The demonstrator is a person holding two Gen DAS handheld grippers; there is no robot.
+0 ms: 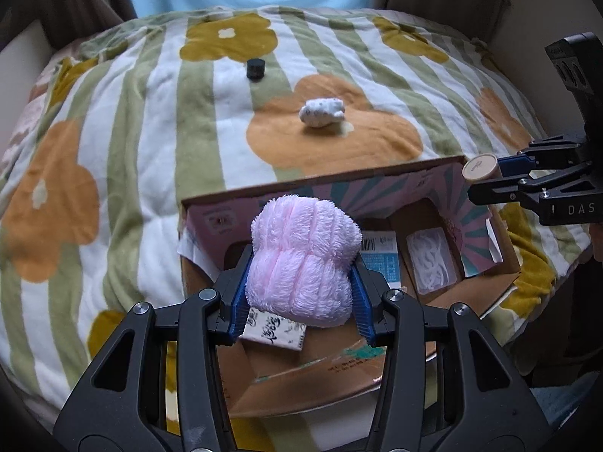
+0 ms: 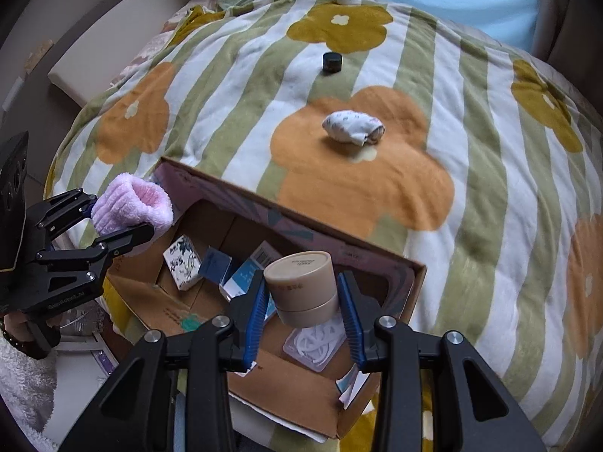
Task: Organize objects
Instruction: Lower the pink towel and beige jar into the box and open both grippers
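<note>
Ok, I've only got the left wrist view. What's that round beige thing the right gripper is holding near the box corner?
Observer: A short beige cylindrical jar with a lid, clamped by its sides in the right gripper.
Operator: Is it over the box?
Observer: Yes, inside the rim of the open cardboard box, above the clear packet of white cord.
Operator: My fluffy pink cloth hides the middle of the box. Is anything there?
Observer: A small dark blue box sits between the white patterned box and the light blue carton.
</note>
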